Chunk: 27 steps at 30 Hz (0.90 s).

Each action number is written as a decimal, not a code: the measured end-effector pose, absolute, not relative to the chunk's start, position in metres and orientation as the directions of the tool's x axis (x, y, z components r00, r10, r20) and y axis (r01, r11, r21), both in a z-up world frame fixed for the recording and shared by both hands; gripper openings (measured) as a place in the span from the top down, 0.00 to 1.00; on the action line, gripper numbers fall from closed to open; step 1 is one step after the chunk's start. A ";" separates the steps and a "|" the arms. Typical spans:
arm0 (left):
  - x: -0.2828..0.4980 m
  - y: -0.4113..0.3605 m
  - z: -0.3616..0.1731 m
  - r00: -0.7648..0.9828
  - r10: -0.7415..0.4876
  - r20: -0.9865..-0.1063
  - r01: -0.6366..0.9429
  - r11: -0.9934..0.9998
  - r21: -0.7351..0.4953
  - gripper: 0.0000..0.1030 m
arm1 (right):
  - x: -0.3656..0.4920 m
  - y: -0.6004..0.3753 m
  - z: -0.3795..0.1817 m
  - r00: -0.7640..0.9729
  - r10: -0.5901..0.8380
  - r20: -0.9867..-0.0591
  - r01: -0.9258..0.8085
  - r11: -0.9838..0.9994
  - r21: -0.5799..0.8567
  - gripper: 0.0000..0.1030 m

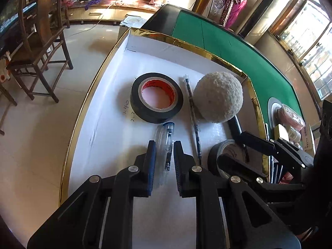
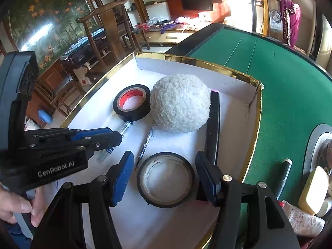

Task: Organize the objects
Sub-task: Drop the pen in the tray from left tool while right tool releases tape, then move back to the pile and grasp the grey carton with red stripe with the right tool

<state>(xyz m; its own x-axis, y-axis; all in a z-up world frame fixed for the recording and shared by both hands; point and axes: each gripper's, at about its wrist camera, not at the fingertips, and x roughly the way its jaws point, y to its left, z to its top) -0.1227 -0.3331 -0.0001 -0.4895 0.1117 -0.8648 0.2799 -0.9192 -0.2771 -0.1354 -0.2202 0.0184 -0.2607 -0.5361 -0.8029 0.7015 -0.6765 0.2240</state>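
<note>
A white tray with a gold rim (image 1: pixel 116 47) holds a black tape roll with a red core (image 1: pixel 156 97), a fluffy white ball (image 1: pixel 219 97) and a thin dark pen (image 1: pixel 194 112). My left gripper (image 1: pixel 165 143) is shut on a clear pen (image 1: pixel 168 129) that lies along the tray floor. In the right wrist view my right gripper (image 2: pixel 164 154) is shut on a second black tape roll (image 2: pixel 166 178), a pad on each side, and the roll rests on the tray. A black bar (image 2: pixel 213 124) lies right of the ball (image 2: pixel 180 103).
The tray sits on a green felt table (image 2: pixel 280 83). Off the tray's right rim lie a marker (image 2: pixel 284 174), a yellow soap bar (image 2: pixel 313 193) and a tube (image 2: pixel 305 220). Wooden chairs (image 1: pixel 41 47) stand on the floor to the left.
</note>
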 end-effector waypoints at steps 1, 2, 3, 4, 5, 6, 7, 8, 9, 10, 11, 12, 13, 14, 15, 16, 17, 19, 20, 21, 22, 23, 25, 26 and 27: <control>-0.121 -0.335 0.001 -0.494 0.122 -0.861 0.285 -0.913 -0.293 0.75 | -0.134 -0.217 0.022 -0.272 -0.538 -0.798 0.701 -0.679 0.218 0.40; -0.120 -0.336 0.002 -0.499 0.132 -0.857 0.290 -0.906 -0.309 0.70 | -0.133 -0.212 0.024 -0.275 -0.544 -0.792 0.702 -0.677 0.222 0.40; -0.117 -0.336 0.005 -0.509 0.139 -0.850 0.293 -0.900 -0.322 0.66 | -0.131 -0.207 0.029 -0.270 -0.564 -0.780 0.704 -0.668 0.240 0.40; -0.113 -0.336 0.009 -0.525 0.142 -0.839 0.289 -0.898 -0.332 0.65 | -0.128 -0.202 0.033 -0.266 -0.584 -0.767 0.705 -0.661 0.258 0.40; -0.108 -0.335 0.014 -0.537 0.147 -0.831 0.280 -0.898 -0.340 0.65 | -0.125 -0.196 0.039 -0.266 -0.603 -0.752 0.707 -0.652 0.273 0.40; -0.102 -0.331 0.021 -0.549 0.150 -0.822 0.273 -0.898 -0.346 0.65 | -0.120 -0.188 0.045 -0.264 -0.622 -0.737 0.712 -0.642 0.287 0.40; -0.094 -0.327 0.029 -0.572 0.155 -0.805 0.259 -0.898 -0.357 0.65 | -0.113 -0.176 0.052 -0.254 -0.650 -0.716 0.720 -0.622 0.309 0.40; -0.085 -0.322 0.038 -0.600 0.159 -0.784 0.243 -0.897 -0.368 0.65 | -0.106 -0.164 0.058 -0.245 -0.680 -0.692 0.726 -0.601 0.334 0.40; -0.075 -0.316 0.047 -0.627 0.161 -0.762 0.225 -0.899 -0.375 0.65 | -0.097 -0.149 0.063 -0.232 -0.709 -0.666 0.734 -0.577 0.358 0.40; -0.062 -0.306 0.056 -0.654 0.166 -0.738 0.195 -0.906 -0.377 0.65 | -0.087 -0.129 0.067 -0.212 -0.734 -0.646 0.745 -0.548 0.379 0.40; -0.050 -0.297 0.064 -0.681 0.173 -0.711 0.166 -0.910 -0.380 0.63 | -0.079 -0.110 0.070 -0.196 -0.752 -0.629 0.750 -0.528 0.398 0.40; -0.038 -0.286 0.070 -0.706 0.181 -0.685 0.140 -0.912 -0.386 0.54 | -0.071 -0.089 0.072 -0.180 -0.773 -0.608 0.754 -0.506 0.419 0.40; -0.023 -0.272 0.072 -0.727 0.189 -0.660 0.115 -0.914 -0.389 0.44 | -0.063 -0.064 0.072 -0.169 -0.788 -0.592 0.758 -0.487 0.433 0.40; -0.013 -0.258 0.073 -0.739 0.205 -0.642 0.088 -0.915 -0.394 0.42 | -0.058 -0.042 0.073 -0.169 -0.795 -0.583 0.758 -0.483 0.438 0.39; -0.007 -0.244 0.072 -0.743 0.223 -0.631 0.061 -0.917 -0.395 0.42 | -0.054 -0.019 0.073 -0.179 -0.797 -0.577 0.754 -0.487 0.440 0.37; 0.001 -0.226 0.068 -0.742 0.248 -0.623 0.024 -0.919 -0.394 0.42 | -0.051 0.005 0.072 -0.195 -0.796 -0.573 0.749 -0.498 0.437 0.37; 0.005 -0.211 0.065 -0.739 0.268 -0.618 -0.001 -0.917 -0.398 0.42 | -0.049 0.030 0.072 -0.220 -0.793 -0.568 0.741 -0.514 0.431 0.35; 0.010 -0.181 0.056 -0.721 0.335 -0.607 -0.060 -0.902 -0.427 0.42 | -0.052 0.076 0.069 -0.271 -0.775 -0.571 0.714 -0.560 0.421 0.27; 0.010 -0.167 0.050 -0.704 0.358 -0.613 -0.083 -0.899 -0.431 0.42 | -0.056 0.092 0.065 -0.292 -0.763 -0.576 0.697 -0.582 0.418 0.25; 0.008 -0.155 0.045 -0.688 0.375 -0.621 -0.102 -0.898 -0.429 0.42 | -0.061 0.111 0.058 -0.326 -0.746 -0.580 0.667 -0.617 0.418 0.25; 0.005 -0.143 0.040 -0.671 0.383 -0.635 -0.116 -0.900 -0.420 0.42 | -0.071 0.126 0.051 -0.351 -0.728 -0.589 0.631 -0.648 0.426 0.25; 0.002 -0.131 0.035 -0.657 0.382 -0.650 -0.124 -0.905 -0.407 0.42 | -0.079 0.134 0.043 -0.347 -0.721 -0.599 0.606 -0.660 0.444 0.25; -0.006 -0.113 0.024 -0.615 0.395 -0.683 -0.141 -0.907 -0.397 0.42 | -0.094 0.146 0.024 -0.301 -0.739 -0.603 0.579 -0.644 0.500 0.25; -0.007 -0.107 0.019 -0.601 0.395 -0.694 -0.141 -0.908 -0.395 0.42 | -0.100 0.146 0.016 -0.278 -0.740 -0.612 0.563 -0.642 0.520 0.25; -0.010 -0.101 0.016 -0.589 0.399 -0.703 -0.143 -0.907 -0.395 0.42 | -0.105 0.142 0.010 -0.250 -0.738 -0.626 0.556 -0.639 0.531 0.25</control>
<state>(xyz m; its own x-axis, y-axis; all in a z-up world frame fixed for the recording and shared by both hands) -0.0100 -0.1011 0.0157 -0.5892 0.3989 -0.7027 -0.1434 -0.9075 -0.3949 -0.1047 0.1418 0.0097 -0.2501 -0.7383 -0.6264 0.5560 -0.6391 0.5313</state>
